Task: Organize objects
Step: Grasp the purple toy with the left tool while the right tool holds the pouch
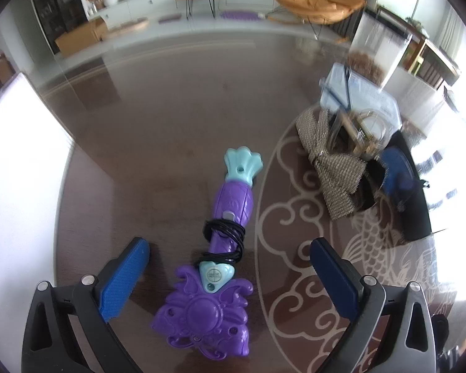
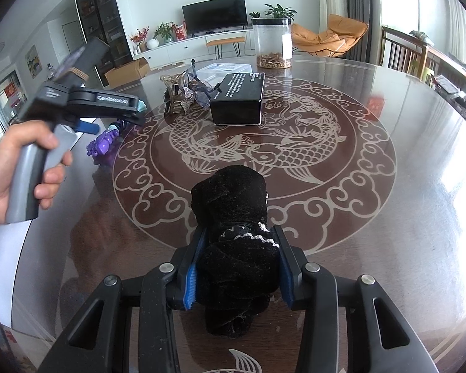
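Note:
A purple toy wand [image 1: 223,248] with teal ends and a black cord wound round its stem lies on the dark round table [image 1: 171,108]. My left gripper [image 1: 230,242] hangs over it, open, one blue pad on each side of the wand's ornate head without touching it. The right wrist view shows that same left gripper [image 2: 87,126] at the table's left edge, a hand [image 2: 12,168] on its handle, above the wand [image 2: 104,144]. My right gripper [image 2: 239,231] is shut on a rolled black velvet bundle [image 2: 233,199] with a white bead trim, which sticks out past the fingertips.
A black box [image 2: 237,99] sits at the table's middle, with a clear plastic box [image 2: 223,70] and a tall clear jar [image 2: 271,43] behind it. Woven fabric and glass pieces [image 2: 183,93] cluster left of the box. The table edge [image 1: 62,186] runs close to the wand's left.

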The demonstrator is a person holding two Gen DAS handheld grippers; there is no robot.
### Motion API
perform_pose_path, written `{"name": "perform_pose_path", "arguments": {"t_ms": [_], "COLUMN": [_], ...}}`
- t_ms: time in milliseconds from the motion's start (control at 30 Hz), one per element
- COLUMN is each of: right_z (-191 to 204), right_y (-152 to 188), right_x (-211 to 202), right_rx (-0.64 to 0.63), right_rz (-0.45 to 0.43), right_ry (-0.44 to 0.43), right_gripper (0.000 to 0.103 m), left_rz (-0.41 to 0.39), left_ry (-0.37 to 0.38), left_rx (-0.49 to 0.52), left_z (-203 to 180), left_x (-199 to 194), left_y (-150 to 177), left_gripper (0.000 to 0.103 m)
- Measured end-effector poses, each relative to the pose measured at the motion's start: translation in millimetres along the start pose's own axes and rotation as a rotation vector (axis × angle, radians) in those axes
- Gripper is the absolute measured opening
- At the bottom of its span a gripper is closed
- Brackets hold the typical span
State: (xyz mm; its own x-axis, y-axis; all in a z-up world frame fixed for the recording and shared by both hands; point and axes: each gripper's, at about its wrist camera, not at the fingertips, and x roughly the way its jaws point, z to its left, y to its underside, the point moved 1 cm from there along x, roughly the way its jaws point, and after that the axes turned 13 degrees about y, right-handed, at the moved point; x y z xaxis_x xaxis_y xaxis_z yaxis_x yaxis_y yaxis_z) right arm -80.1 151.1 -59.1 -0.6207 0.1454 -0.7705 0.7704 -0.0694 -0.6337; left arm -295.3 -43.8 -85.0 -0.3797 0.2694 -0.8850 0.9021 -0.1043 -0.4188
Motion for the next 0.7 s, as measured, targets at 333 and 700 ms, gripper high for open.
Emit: {"name": "perform_pose_path", "arguments": {"t_ms": [333,700], "right_z": [-1,-9], "right_y": [1,7], "right_x": [0,-10], "right_rx": [0.006,0.046], "right_rz": [0.0,-0.016], "right_ry": [-0.006,-0.006], "right_gripper": [0.043,0.041], "left_rz": [-0.127,-0.182], "left_ry": [0.027,0.066], "left_rx": [0.077,0.1], "left_z": [-25,-52], "left_x": [-27,-75], "left_y": [49,168], "left_gripper": [0.043,0.043]}}
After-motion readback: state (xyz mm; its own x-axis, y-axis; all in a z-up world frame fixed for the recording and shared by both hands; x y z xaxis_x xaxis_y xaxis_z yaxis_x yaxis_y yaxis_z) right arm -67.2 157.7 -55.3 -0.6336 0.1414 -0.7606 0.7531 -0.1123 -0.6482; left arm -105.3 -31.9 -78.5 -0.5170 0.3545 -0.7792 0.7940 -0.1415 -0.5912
